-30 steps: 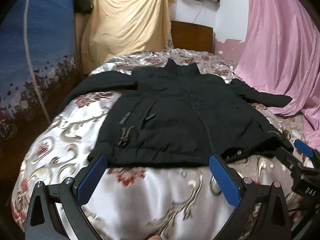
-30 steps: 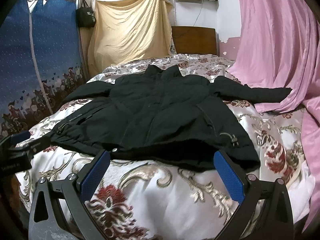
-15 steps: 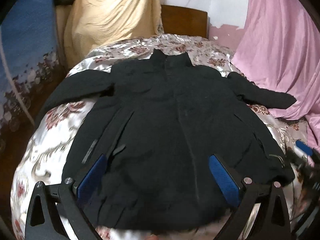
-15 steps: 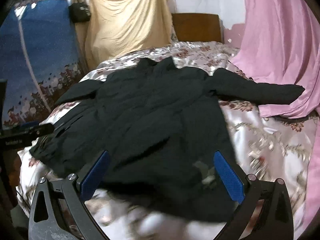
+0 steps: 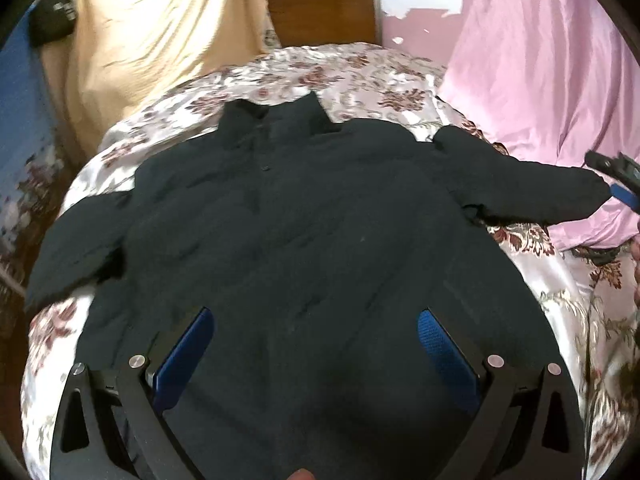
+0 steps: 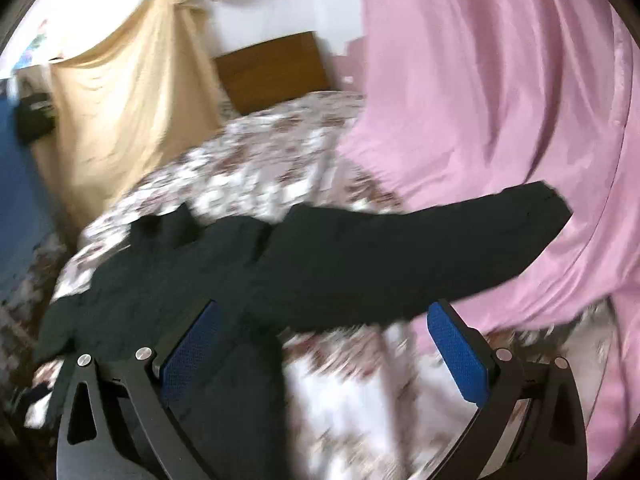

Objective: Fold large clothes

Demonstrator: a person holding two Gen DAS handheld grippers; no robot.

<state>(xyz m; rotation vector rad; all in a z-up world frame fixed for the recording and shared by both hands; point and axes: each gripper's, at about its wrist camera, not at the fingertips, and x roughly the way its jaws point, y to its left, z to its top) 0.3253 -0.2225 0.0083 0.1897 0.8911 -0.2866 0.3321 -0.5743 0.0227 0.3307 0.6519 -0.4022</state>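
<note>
1. Both my grippers have advanced from the hem over the black jacket (image 5: 320, 240), which lies flat on the floral bedspread (image 5: 360, 72).
2. My left gripper (image 5: 316, 344) hovers spread wide, empty, above the jacket's body.
3. My right gripper (image 6: 324, 340), also agape and empty, has swung toward the jacket's right sleeve (image 6: 420, 256); folding it inward looks next.

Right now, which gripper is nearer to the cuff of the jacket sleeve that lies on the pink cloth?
Right. The right gripper hangs close beside the sleeve cuff; the left gripper is over the jacket body, well away.

We can read no text, label, brand, number or sign in either view; nothing legible stands on the black jacket (image 5: 312, 240) or anything around it
</note>
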